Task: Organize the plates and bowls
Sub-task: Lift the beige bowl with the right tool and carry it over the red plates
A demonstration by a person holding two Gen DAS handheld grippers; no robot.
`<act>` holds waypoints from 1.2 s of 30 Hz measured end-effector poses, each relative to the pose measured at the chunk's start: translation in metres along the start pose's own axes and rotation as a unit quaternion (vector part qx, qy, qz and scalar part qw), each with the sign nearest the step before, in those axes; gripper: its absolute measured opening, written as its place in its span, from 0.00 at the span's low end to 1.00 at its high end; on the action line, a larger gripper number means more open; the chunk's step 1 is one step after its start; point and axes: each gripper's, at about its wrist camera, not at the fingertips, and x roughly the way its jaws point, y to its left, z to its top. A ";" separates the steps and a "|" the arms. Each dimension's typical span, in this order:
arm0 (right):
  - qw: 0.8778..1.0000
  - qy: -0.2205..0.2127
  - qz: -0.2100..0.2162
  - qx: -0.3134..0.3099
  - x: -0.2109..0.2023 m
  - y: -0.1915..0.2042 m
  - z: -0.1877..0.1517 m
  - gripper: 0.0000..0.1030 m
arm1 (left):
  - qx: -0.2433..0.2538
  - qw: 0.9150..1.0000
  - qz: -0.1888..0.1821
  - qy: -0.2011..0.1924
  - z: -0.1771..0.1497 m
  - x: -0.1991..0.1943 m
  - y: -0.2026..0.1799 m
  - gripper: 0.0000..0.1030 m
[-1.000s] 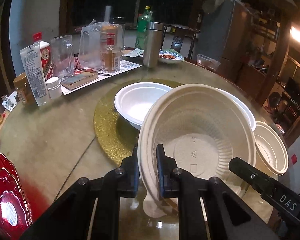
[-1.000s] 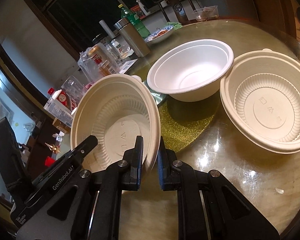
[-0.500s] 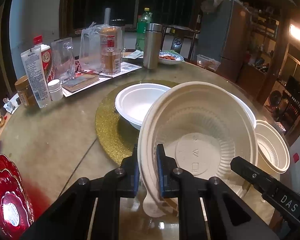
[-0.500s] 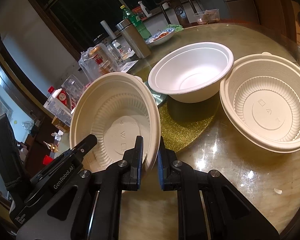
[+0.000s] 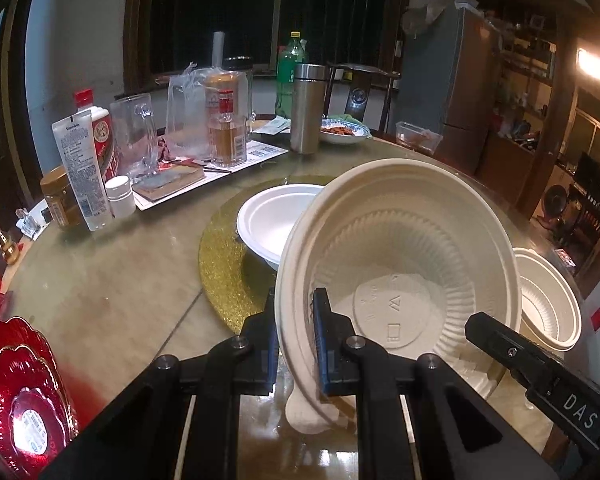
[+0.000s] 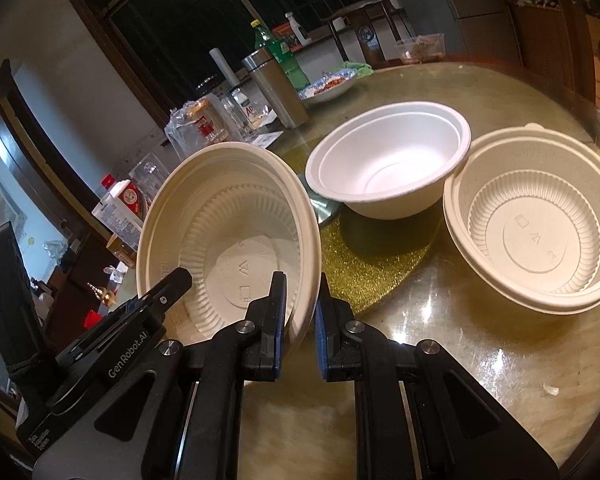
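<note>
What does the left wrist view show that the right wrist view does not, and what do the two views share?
Only the left wrist view shows the red glass dish at the table's near left edge and the white pill bottle.

Only the right wrist view shows the white scrap on the table near the edge.

Both show the tilted beige ribbed bowl, gripped on opposite rims by the left gripper and right gripper, plus the white bowl on the gold mat.

We see the held cream bowl (image 5: 400,276) tipped a little further over (opening more toward the left gripper (image 5: 294,344)), lifted slightly.
</note>
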 end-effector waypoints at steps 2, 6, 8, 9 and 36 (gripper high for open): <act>1.000 -0.001 0.002 0.001 -0.001 0.000 0.000 0.12 | 0.002 1.000 0.001 -0.001 0.000 0.000 -0.001 0.13; 1.000 -0.001 0.003 0.004 -0.002 -0.002 0.000 0.12 | 0.007 1.000 0.006 -0.006 0.000 0.000 -0.002 0.13; 1.000 0.000 0.002 0.003 -0.001 -0.002 0.000 0.12 | 0.008 1.000 0.008 -0.006 0.001 0.000 -0.002 0.13; 1.000 0.000 0.003 0.005 -0.002 -0.002 0.000 0.12 | 0.009 1.000 0.009 -0.006 0.001 0.000 -0.002 0.13; 0.992 -0.018 0.105 -0.060 -0.040 0.071 -0.016 0.13 | 0.003 0.990 0.108 -0.085 -0.003 -0.103 0.037 0.14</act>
